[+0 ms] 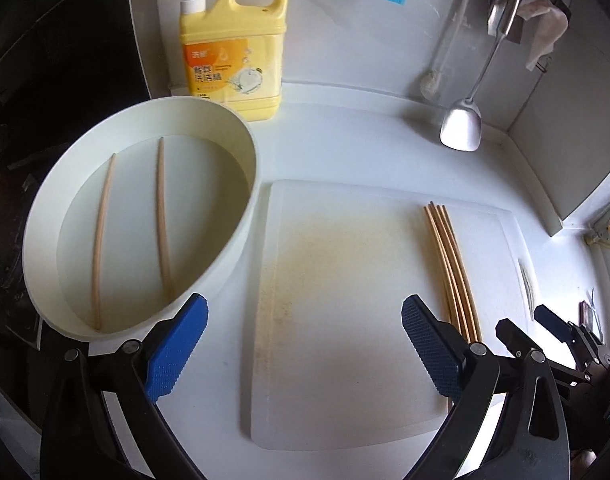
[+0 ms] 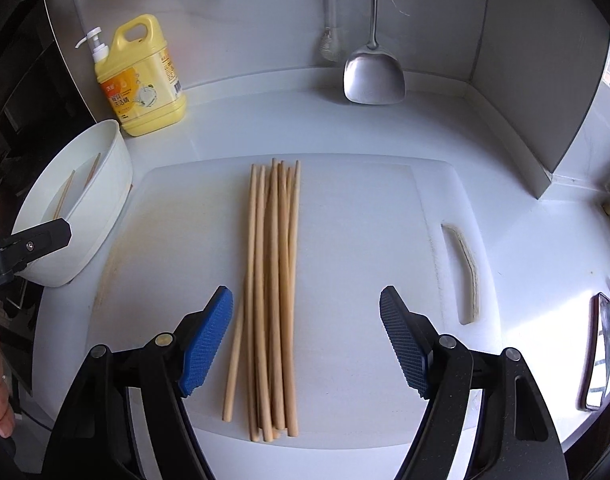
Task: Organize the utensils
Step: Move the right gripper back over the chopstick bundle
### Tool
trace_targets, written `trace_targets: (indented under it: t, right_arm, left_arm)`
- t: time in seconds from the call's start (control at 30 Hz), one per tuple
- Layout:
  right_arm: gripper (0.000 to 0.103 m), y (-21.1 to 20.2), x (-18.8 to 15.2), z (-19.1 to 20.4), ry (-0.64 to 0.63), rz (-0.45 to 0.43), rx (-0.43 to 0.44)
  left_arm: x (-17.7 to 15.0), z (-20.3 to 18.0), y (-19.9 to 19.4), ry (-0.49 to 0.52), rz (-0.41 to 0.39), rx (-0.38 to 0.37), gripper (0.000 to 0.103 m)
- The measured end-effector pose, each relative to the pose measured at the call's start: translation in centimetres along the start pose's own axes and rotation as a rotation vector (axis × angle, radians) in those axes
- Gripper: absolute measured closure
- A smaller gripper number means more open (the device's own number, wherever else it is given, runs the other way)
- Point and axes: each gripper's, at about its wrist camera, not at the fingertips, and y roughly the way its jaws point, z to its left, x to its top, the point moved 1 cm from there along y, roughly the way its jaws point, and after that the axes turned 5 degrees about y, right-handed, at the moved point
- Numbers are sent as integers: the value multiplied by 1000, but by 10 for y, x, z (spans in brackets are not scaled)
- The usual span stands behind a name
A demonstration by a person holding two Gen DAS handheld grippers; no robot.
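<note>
Both tools are held spread and empty. A bundle of chopsticks (image 2: pixel 271 300) is seen on the cutting board (image 2: pixel 345 220) directly ahead of the right tool (image 2: pixel 306 340); two chopsticks (image 1: pixel 161 220) are left in the basin (image 1: pixel 241 152) ahead-left of the left tool (image 1: pixel 303 348). A pick from the basin is judged next, calling for a narrow pinch. Water in the basin cannot be confirmed.

Your left wrist camera looked down from near the basin (image 1: pixel 145 216); your right one sat over the chopsticks (image 2: pixel 271 300). Both faced the back wall, sharing the cutting board (image 1: pixel 345 320) and counter (image 1: pixel 345 140).
</note>
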Motion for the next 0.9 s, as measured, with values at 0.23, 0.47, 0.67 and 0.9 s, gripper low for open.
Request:
trace_targets:
  t: [0.23, 0.47, 0.67, 0.9]
  right_arm:
    - [30, 17, -4, -15, 11, 6, 10]
    - [30, 30, 0, -19, -2, 4, 26]
    - [30, 37, -1, -16, -29, 8, 33]
    - [30, 43, -2, -13, -53, 7, 32]
  left_arm:
    - [-12, -31, 21, 31, 37, -8, 7]
    - [-19, -51, 36, 27, 54, -7, 7]
    - [-20, -57, 44, 13, 60, 4, 7]
    - [-21, -57, 52, -8, 70, 11, 7]
